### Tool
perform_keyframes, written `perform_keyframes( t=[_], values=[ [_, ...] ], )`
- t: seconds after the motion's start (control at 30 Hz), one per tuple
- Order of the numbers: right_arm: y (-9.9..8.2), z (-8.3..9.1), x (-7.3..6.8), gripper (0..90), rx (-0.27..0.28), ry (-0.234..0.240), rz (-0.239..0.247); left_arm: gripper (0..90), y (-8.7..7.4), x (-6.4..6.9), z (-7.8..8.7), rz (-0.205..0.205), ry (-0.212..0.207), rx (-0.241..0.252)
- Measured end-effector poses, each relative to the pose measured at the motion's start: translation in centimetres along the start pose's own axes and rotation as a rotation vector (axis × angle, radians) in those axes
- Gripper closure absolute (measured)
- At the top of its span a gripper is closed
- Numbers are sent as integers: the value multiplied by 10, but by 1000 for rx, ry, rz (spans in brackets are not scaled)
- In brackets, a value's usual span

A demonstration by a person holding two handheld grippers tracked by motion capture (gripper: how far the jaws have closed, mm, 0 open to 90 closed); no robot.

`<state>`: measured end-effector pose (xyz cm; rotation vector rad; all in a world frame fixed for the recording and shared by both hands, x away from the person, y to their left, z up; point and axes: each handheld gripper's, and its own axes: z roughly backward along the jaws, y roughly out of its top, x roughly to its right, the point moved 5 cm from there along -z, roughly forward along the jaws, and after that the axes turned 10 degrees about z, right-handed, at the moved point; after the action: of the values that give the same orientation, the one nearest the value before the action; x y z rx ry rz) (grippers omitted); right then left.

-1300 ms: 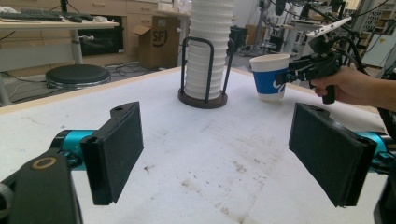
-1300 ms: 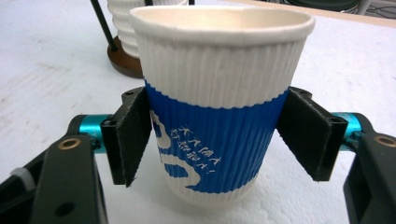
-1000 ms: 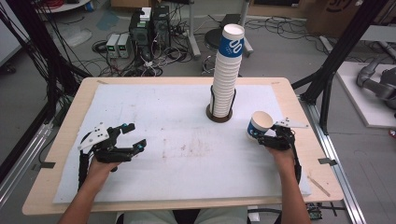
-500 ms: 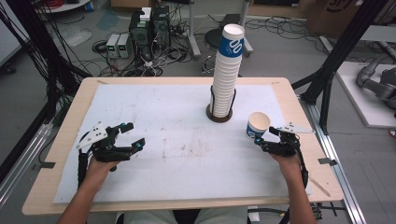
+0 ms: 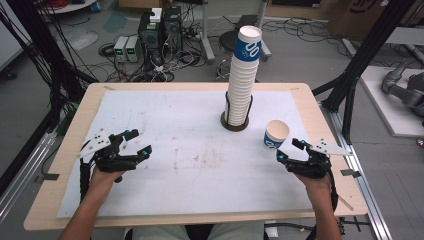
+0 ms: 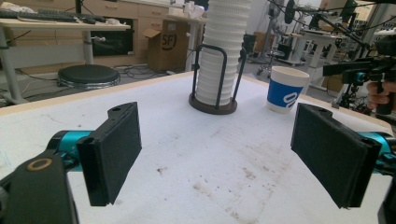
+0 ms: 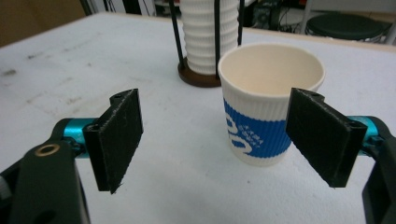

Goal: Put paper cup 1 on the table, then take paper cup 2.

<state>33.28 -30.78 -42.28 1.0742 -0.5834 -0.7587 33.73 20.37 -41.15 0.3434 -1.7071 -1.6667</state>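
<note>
Right gripper (image 5: 290,151): held in the person's right hand at the table's right side, jaws apart with nothing between the pads; it sits just behind the paper cup without touching it.
Paper cup (image 5: 275,135): stands upright and alone on the white sheet, near the right gripper and to the right of the cup stack; open mouth up, empty cream inside, ribbed white wall with a blue band and white logo.
Paper cup, close view (image 7: 271,102): seen beyond the right gripper's black pads, clear of both of them.
Left gripper (image 5: 140,142): held in the left hand at the table's left side, jaws wide apart and empty; they have just been opening.
Change: half a second ago the right gripper was right at the cup; now it has drawn back toward the person, and the cup stands free in the same spot.
Pads (image 6: 116,144): flat black rectangles with a rough foam-like face, on teal metal mounts.
Cup stack (image 5: 242,75): a tall column of nested ribbed white cups in a black wire holder (image 6: 217,100) with a round dark base.
Table (image 5: 65,150): pale wood, covered by a white, scuffed sheet.
</note>
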Motion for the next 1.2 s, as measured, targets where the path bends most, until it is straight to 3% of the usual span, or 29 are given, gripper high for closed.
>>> perform_keyframes(
  t=[0.1, 0.6, 1.2],
  values=[
    [6, 6, -4, 199, 29, 4, -5, 161, 0, 0, 1, 2, 2, 4],
    [24, 11, -24, 199, 46, 46, 67, 161, 0, -2, 4, 16, 1, 5],
    [23, 9, -25, 198, 46, 61, 63, 163, -3, -1, 2, 13, -5, -15]
  ],
)
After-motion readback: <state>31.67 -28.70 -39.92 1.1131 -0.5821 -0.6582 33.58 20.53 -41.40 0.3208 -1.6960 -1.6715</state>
